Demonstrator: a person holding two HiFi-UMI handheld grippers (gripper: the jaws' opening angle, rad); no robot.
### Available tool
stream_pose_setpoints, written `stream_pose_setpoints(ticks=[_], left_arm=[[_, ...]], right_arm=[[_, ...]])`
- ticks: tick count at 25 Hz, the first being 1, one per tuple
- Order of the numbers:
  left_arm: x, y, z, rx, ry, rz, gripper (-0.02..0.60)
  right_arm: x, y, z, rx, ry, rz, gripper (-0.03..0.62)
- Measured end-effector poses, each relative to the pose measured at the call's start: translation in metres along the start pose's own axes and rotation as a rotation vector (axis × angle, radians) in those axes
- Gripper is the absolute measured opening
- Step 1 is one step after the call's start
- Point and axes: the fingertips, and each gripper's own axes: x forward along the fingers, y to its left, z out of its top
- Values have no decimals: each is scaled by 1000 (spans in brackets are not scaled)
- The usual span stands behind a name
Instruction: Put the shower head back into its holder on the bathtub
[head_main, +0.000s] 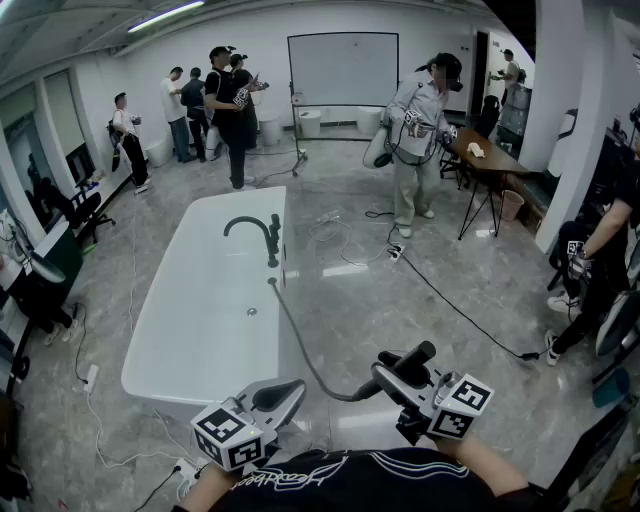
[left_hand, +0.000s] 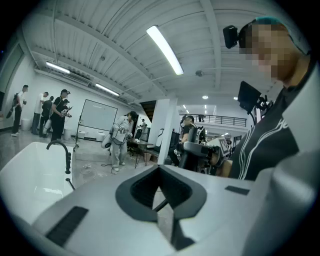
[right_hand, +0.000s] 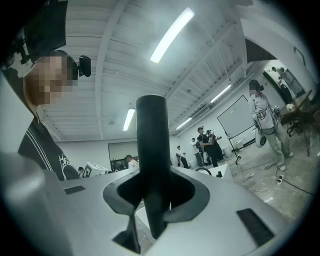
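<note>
The right tool (head_main: 393, 378) grips the black shower head (head_main: 414, 356) by its handle, off the near end of the tub (head_main: 150, 385) and well apart from the faucet (head_main: 250, 232) on its rim; the left tool (head_main: 285, 398) is closed and empty. Risk: the slack hose (head_main: 293, 335) may drag on the rim during transfer and twist the handle between the jaws, so the head slips or misses the holder

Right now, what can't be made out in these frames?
Holder: head view, too small to tell from the faucet on the tub.
Spray face of the shower head: right gripper view shows only its dark handle between the jaws.
Hose end: head view, hidden behind the right gripper.
</note>
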Motion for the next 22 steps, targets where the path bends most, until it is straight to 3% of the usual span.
stream_pose_setpoints(ticks=[10,16,22], left_arm=[[-5,-16,-15,-17,12,-11,5],[-3,-21,-22,-37,27,-6,5],[12,-25,-25,-29,70,-34,5]], right_arm=[[-8,7,-2,-2,3,3,110],[-12,4,-8,71,10,15,111],[-12,-9,2,77,17,17,112]])
